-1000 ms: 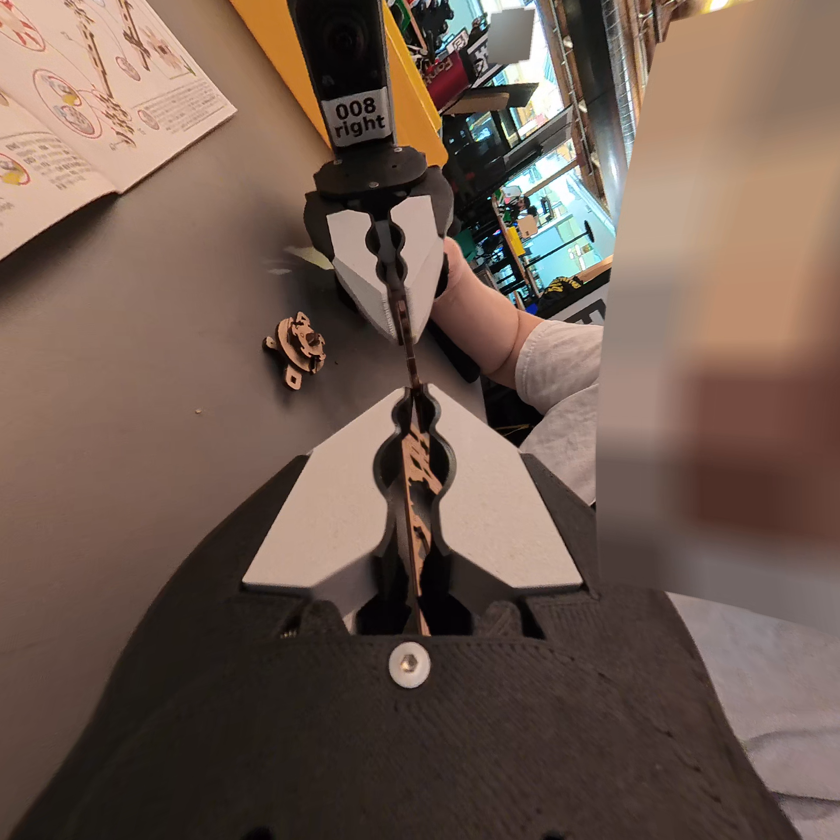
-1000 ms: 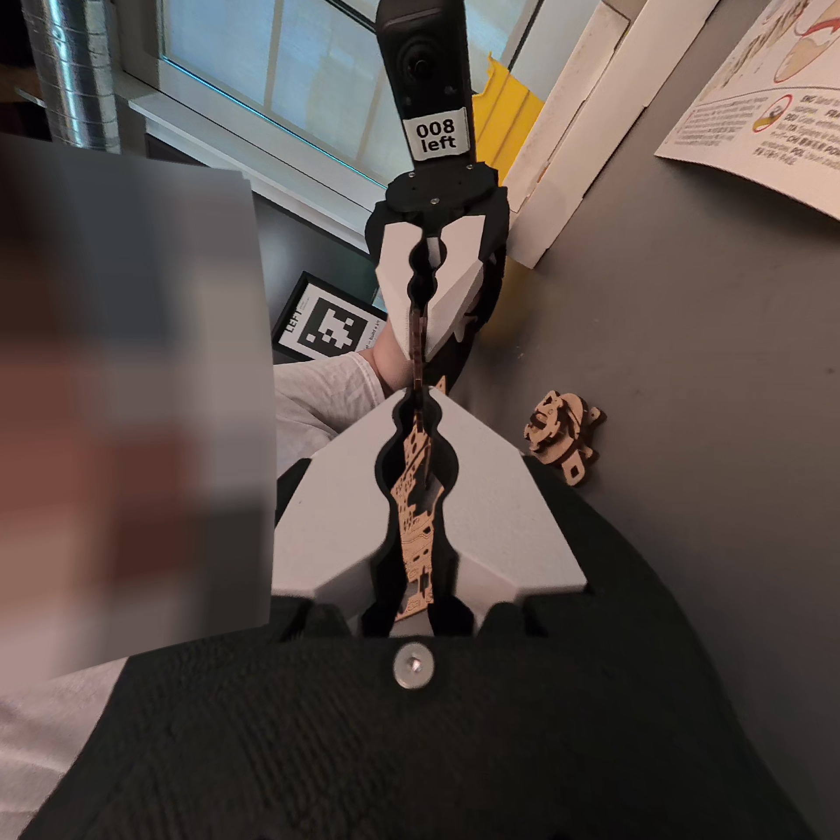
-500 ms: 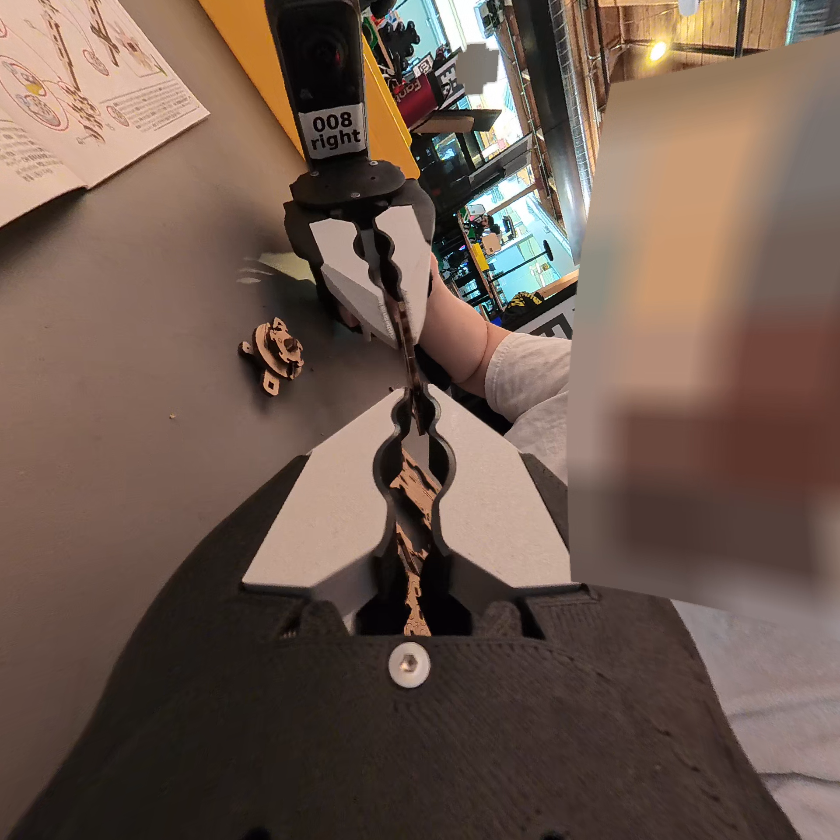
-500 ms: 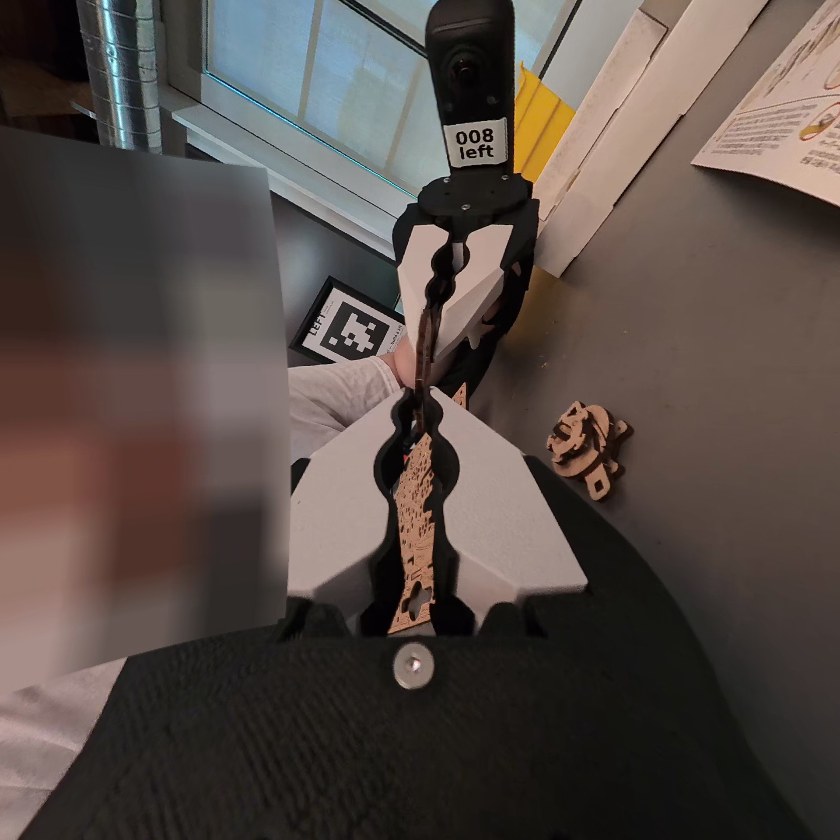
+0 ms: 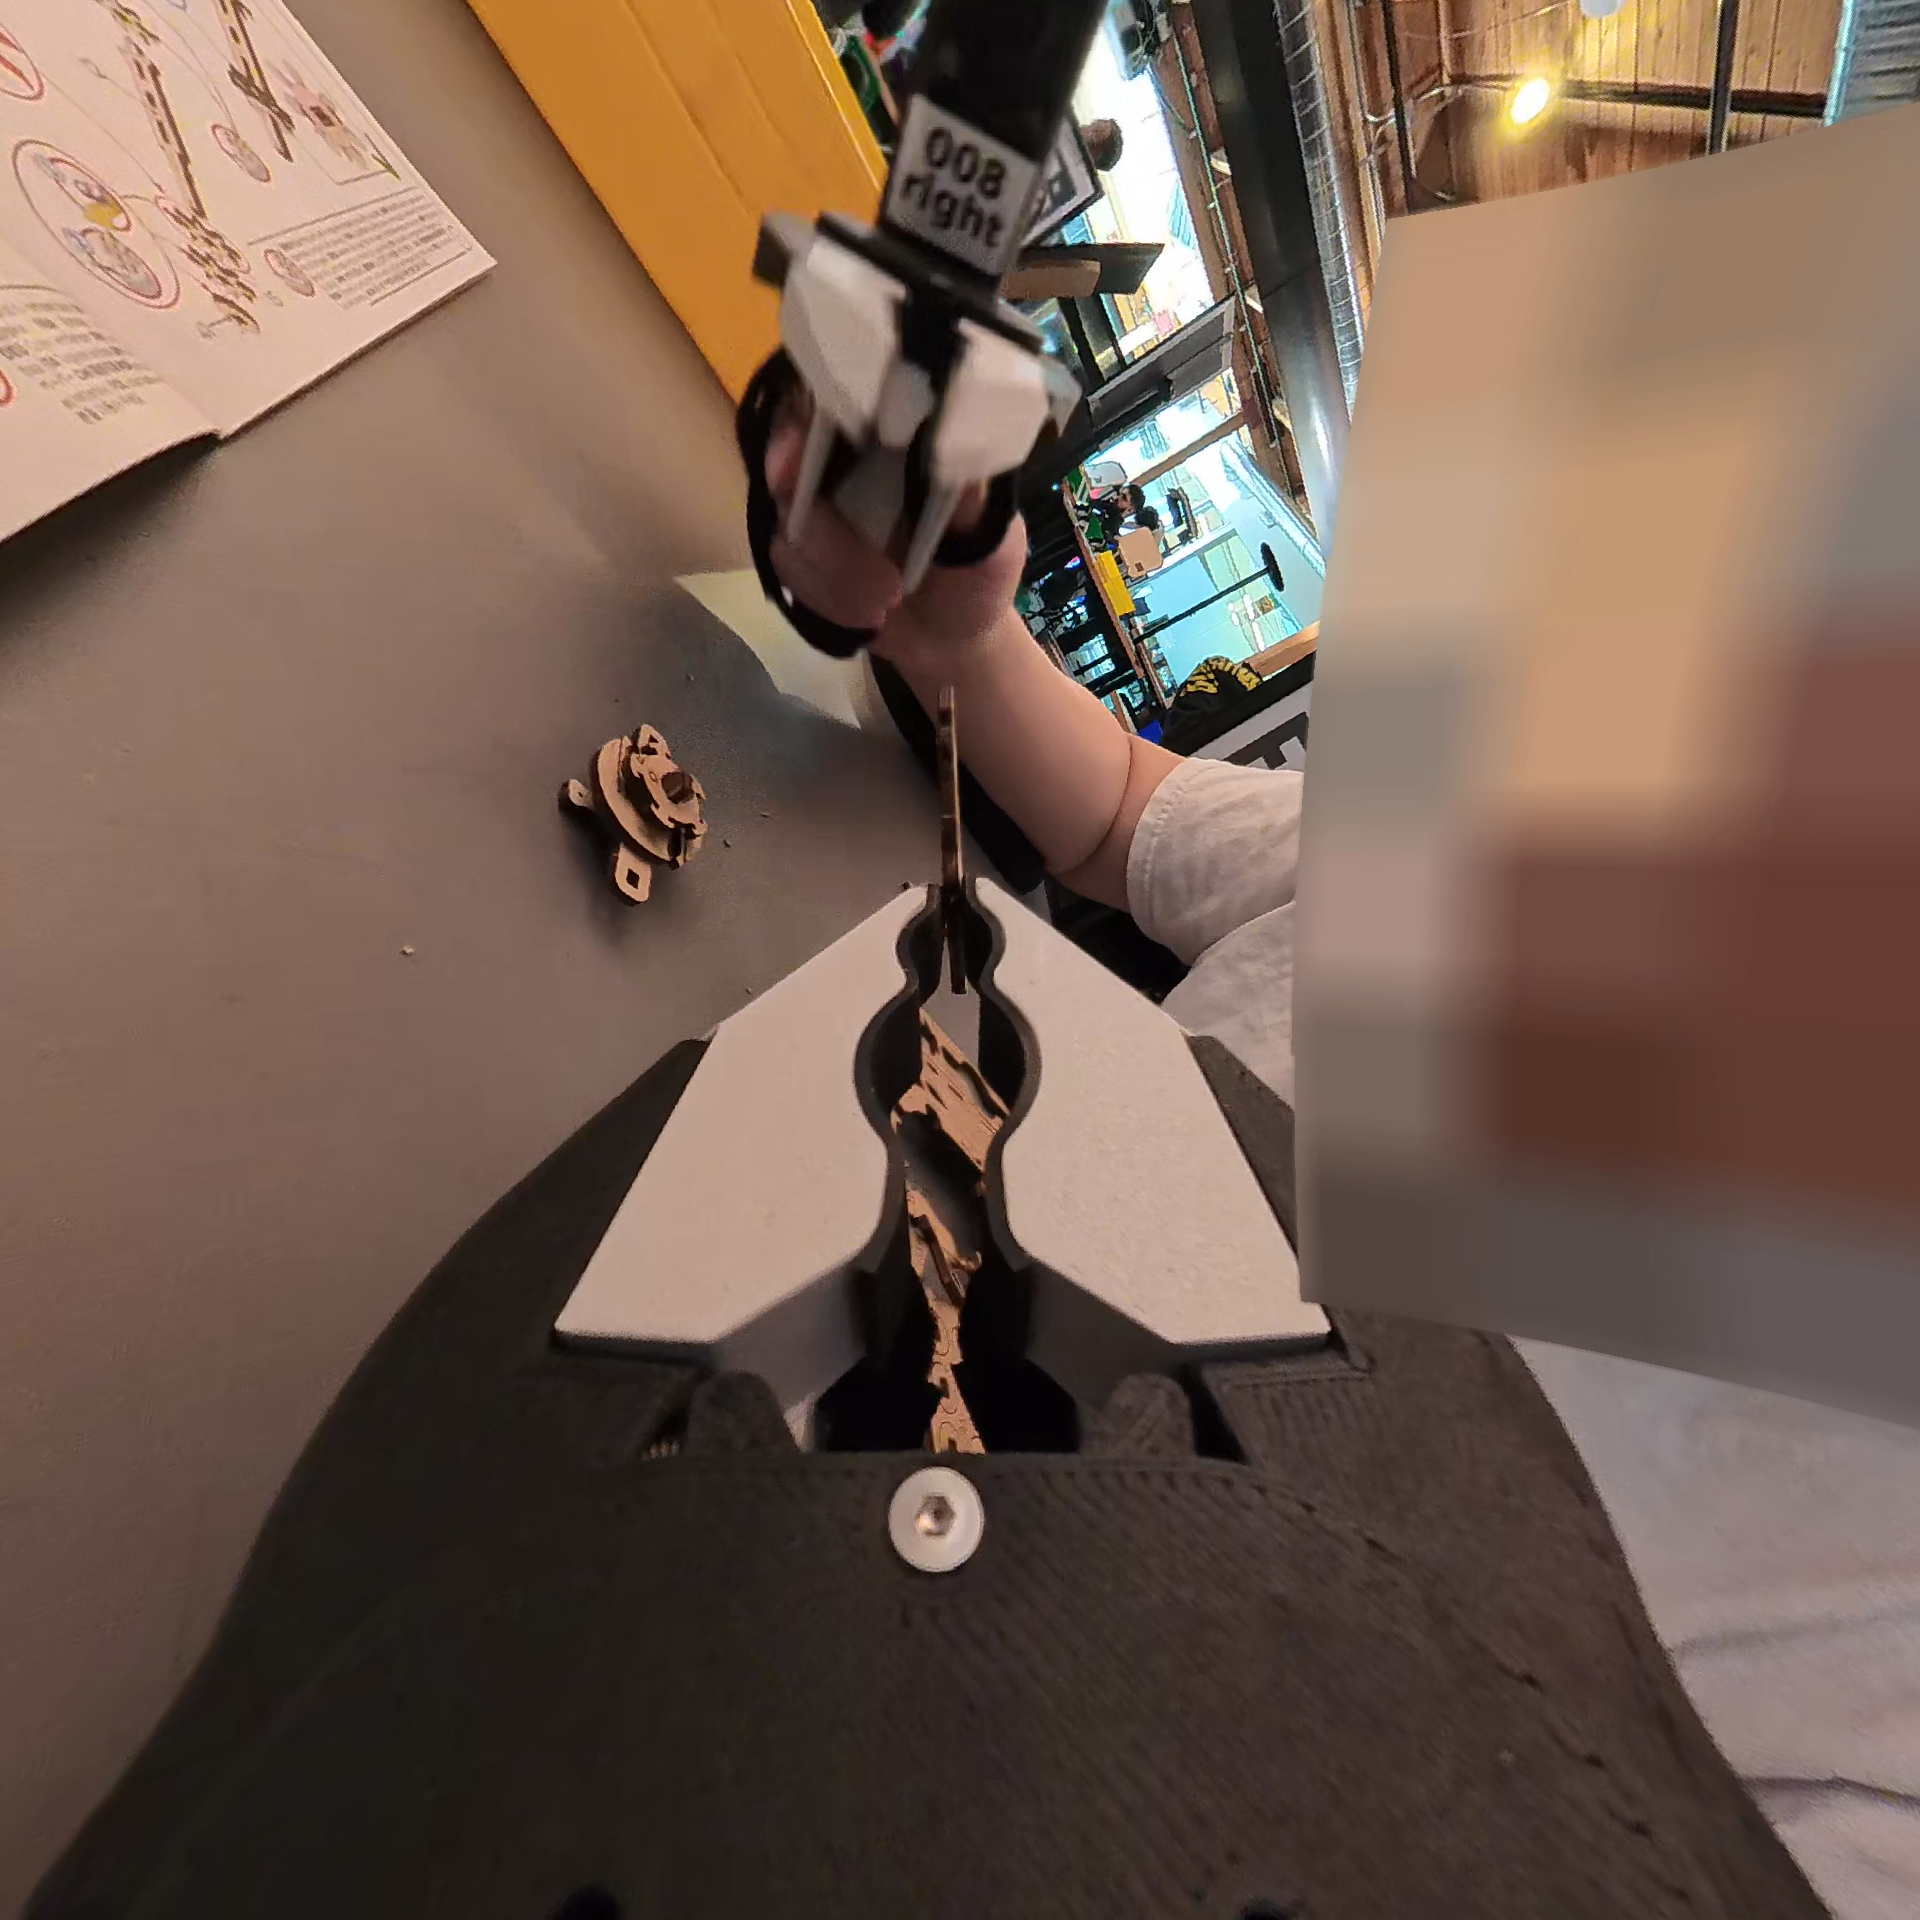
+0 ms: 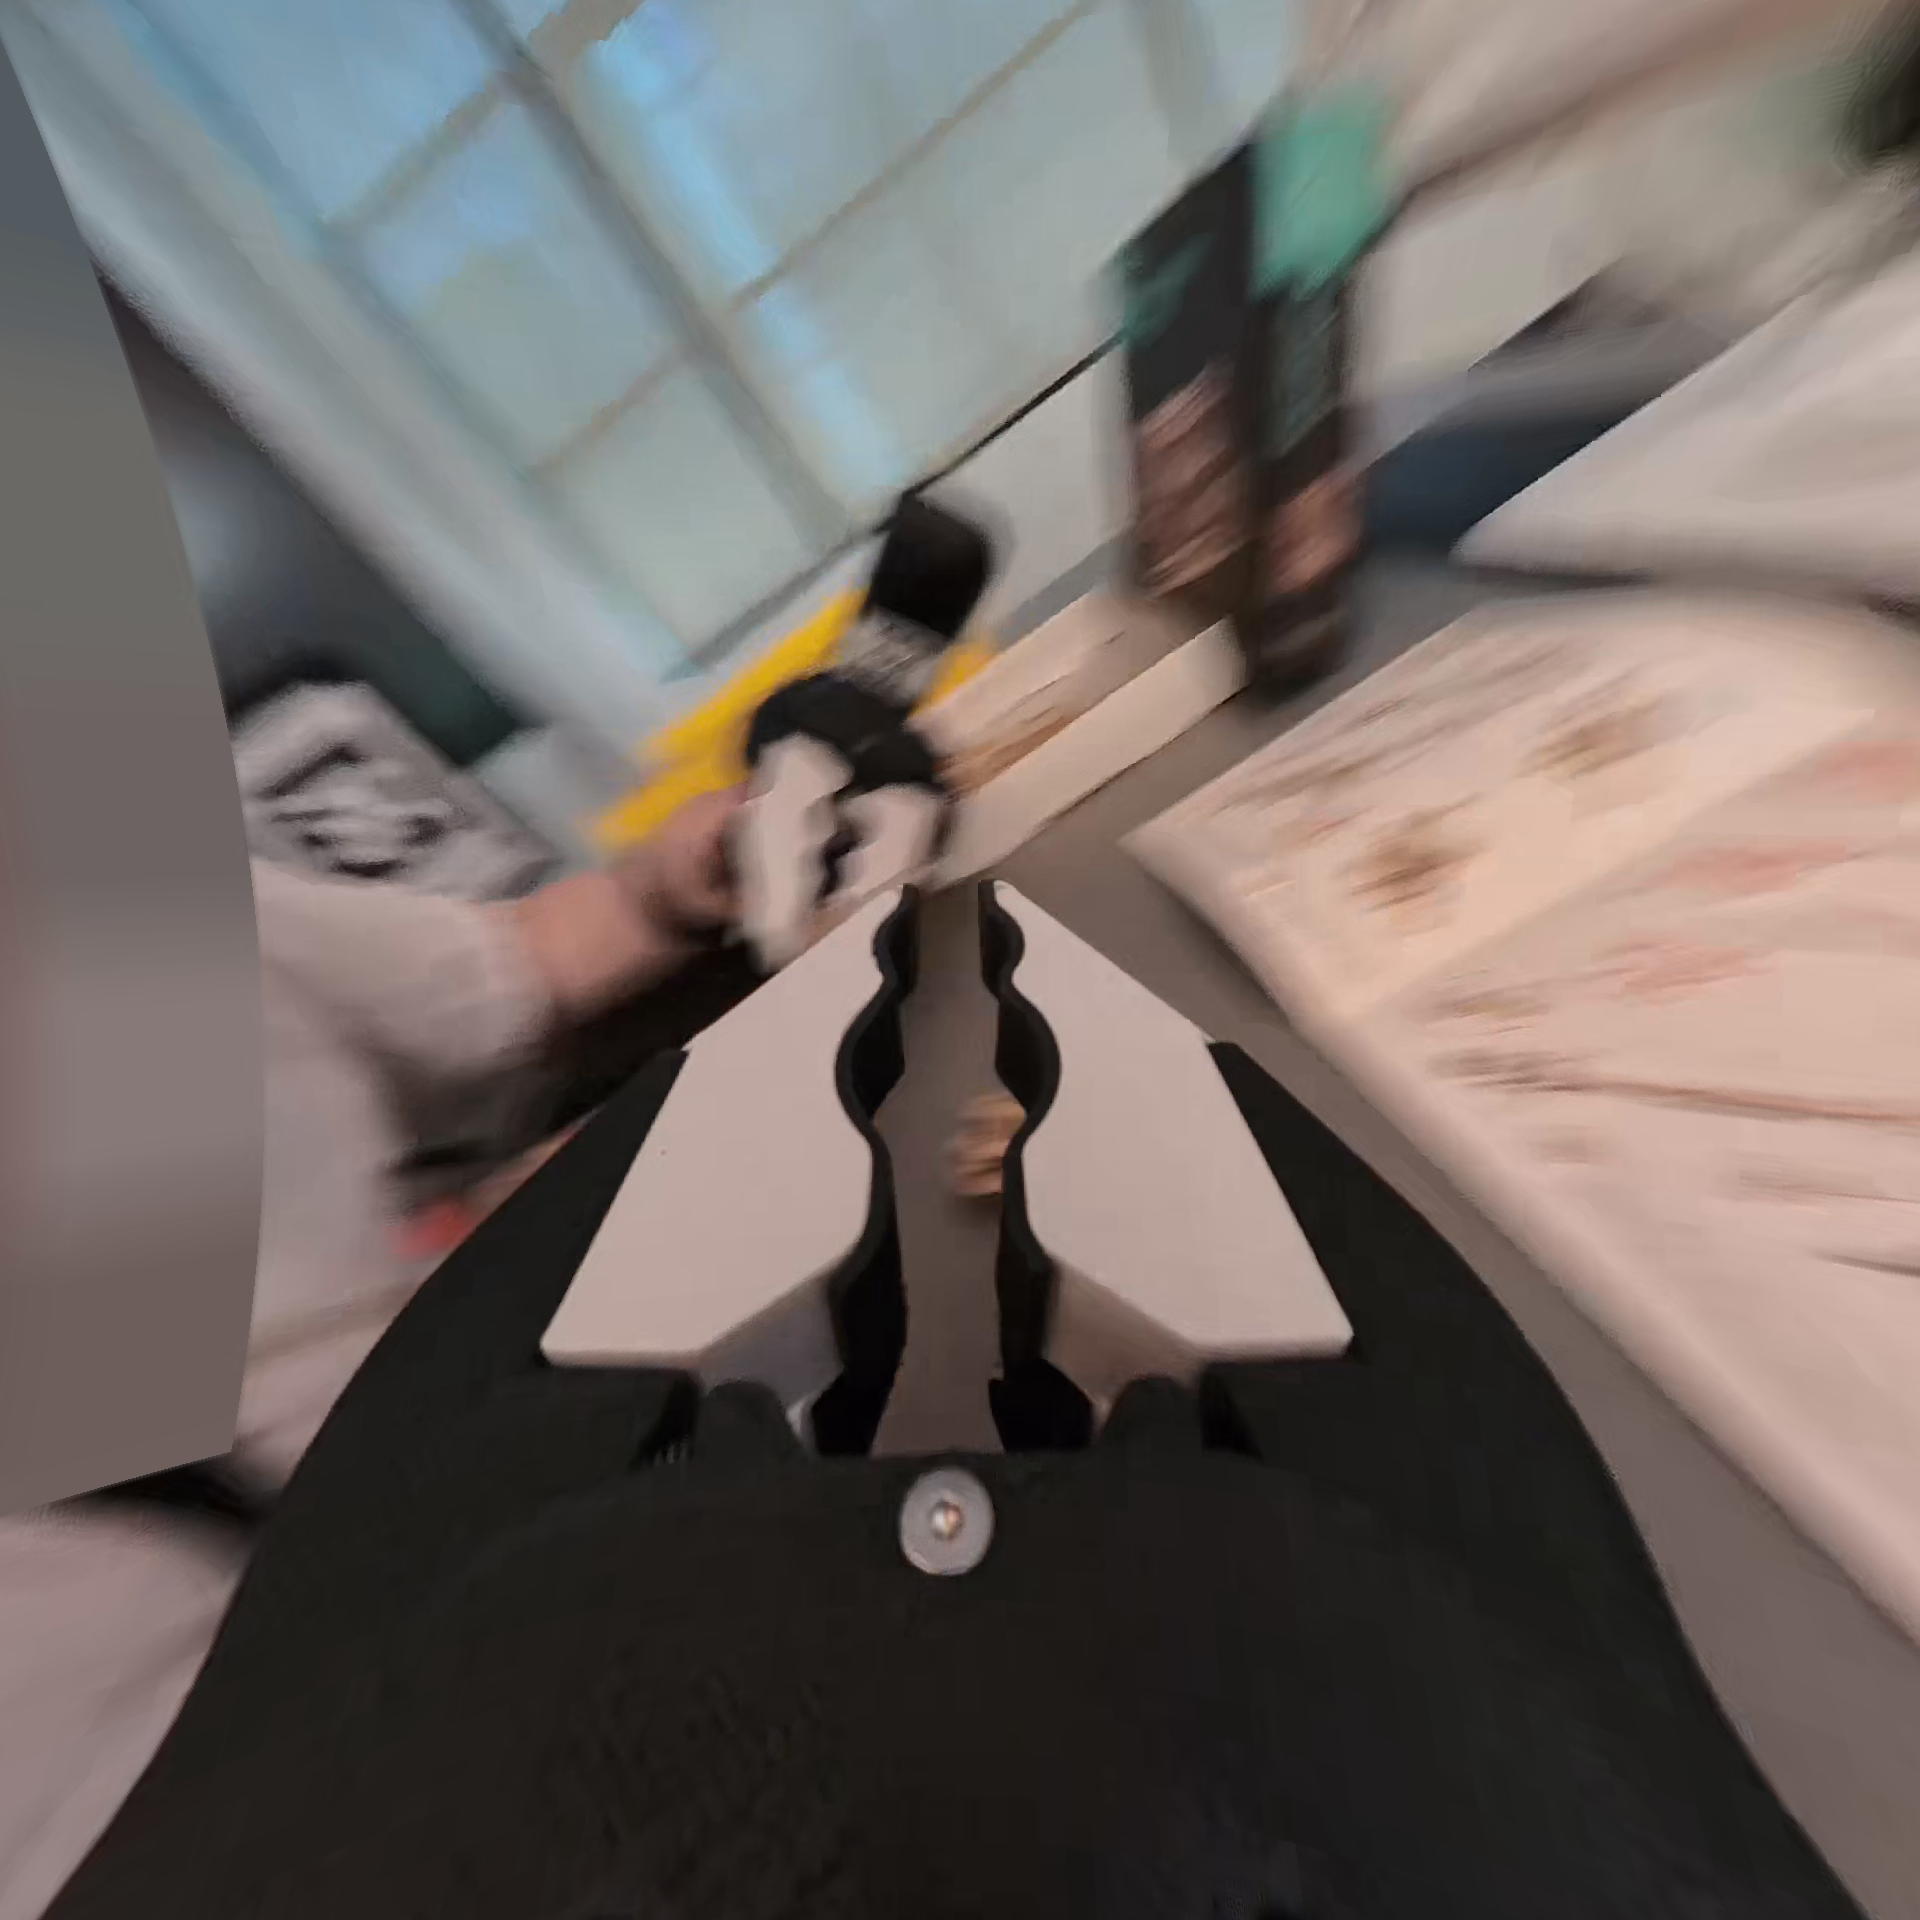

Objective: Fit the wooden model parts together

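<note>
My left gripper (image 5: 948,896) is shut on a flat laser-cut wooden part (image 5: 943,1132), held edge-up. A thin wooden strip (image 5: 945,790) sticks out past its fingertips. My right gripper (image 5: 858,556) hangs above and beyond it with its jaws apart and nothing between them. In the blurred right wrist view the right gripper (image 6: 948,894) is open and empty, and the left gripper (image 6: 821,831) shows as a smear ahead. A small round wooden sub-assembly (image 5: 639,805) lies on the grey table (image 5: 312,1039), and shows blurred between the right fingers (image 6: 982,1143).
An open instruction booklet (image 5: 156,260) lies at the table's far left and also shows in the right wrist view (image 6: 1558,935). A yellow box (image 5: 707,156) and a white box (image 6: 1091,727) stand at the table's back. A person's arm (image 5: 1049,748) holds the right gripper.
The right gripper has opened, let go of its wooden strip and pulled up and away fast. The strip stays with the part in the left gripper.
</note>
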Action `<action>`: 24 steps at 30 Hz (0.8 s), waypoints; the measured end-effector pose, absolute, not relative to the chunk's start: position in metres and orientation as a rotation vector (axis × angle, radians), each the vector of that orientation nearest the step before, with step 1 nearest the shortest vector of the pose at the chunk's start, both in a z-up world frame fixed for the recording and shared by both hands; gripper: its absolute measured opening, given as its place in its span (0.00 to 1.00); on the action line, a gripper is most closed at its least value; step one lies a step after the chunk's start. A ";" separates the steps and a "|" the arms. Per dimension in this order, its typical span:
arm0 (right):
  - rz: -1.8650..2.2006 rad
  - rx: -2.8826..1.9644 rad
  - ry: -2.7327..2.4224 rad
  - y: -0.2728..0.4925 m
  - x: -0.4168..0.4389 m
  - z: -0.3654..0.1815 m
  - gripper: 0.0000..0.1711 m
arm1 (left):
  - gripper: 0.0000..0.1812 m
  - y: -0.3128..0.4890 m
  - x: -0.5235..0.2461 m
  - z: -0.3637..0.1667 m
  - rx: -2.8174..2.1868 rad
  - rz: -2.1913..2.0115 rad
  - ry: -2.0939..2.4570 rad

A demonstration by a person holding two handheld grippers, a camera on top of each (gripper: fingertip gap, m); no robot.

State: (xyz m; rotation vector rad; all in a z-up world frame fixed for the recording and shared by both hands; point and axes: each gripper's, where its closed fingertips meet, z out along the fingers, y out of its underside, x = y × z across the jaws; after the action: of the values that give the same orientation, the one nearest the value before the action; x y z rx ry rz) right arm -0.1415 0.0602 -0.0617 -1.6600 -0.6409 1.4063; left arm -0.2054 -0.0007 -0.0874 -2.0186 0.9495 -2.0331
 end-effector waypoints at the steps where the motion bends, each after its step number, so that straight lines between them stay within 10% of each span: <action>1: 1.255 -1.647 -0.614 0.072 -0.128 -0.059 0.05 | 0.00 -0.001 -0.205 -0.088 -2.020 -2.026 0.955; 10: 0.350 -1.537 -0.356 0.127 -0.016 -0.035 0.17 | 0.00 0.000 -0.205 -0.090 -2.029 -2.000 0.965; 24: 0.356 -1.529 -0.432 0.124 -0.030 -0.041 0.16 | 0.00 0.001 -0.206 -0.090 -2.028 -1.984 0.964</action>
State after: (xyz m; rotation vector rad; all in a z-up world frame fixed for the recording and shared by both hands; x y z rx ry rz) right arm -0.0304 0.1243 -0.0407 -1.5289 -0.4319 0.3557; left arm -0.2057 0.0013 -0.0901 -2.0284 0.9639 -1.9841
